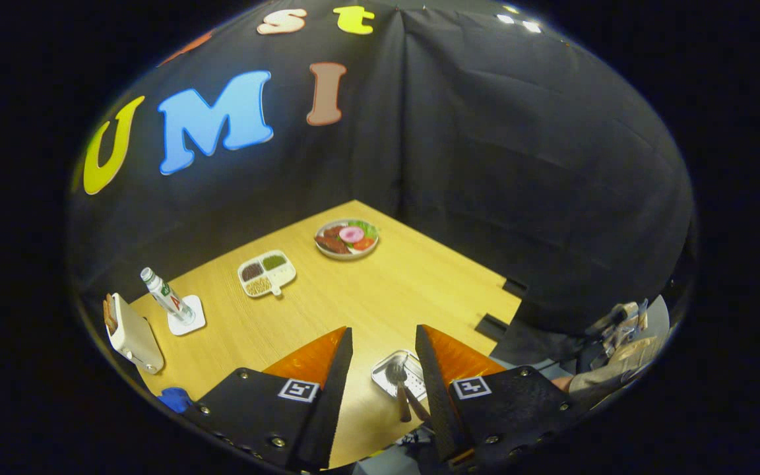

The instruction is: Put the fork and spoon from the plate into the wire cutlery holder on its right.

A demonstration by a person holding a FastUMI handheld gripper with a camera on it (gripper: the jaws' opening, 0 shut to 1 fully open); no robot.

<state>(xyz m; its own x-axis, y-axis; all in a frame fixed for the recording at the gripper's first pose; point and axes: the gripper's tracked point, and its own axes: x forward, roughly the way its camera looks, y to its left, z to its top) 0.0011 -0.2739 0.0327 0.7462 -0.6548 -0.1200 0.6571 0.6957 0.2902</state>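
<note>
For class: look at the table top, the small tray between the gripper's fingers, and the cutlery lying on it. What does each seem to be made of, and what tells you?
Table top: probably wood or wood-look laminate, pale yellow with faint grain lines, matte. Tray: likely polished metal, silvery with bright reflections. Spoon: shiny metal-looking bowl, dark brown handle, perhaps wood or plastic. The gripper hangs open above them.

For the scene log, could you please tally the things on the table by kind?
Food dishes: 2, round plate, divided dish
Bottles: 1, bottle on coaster
Toasters: 1, toaster
Metal trays: 1, tray with cutlery, between the open fingers
Total: 5
</note>
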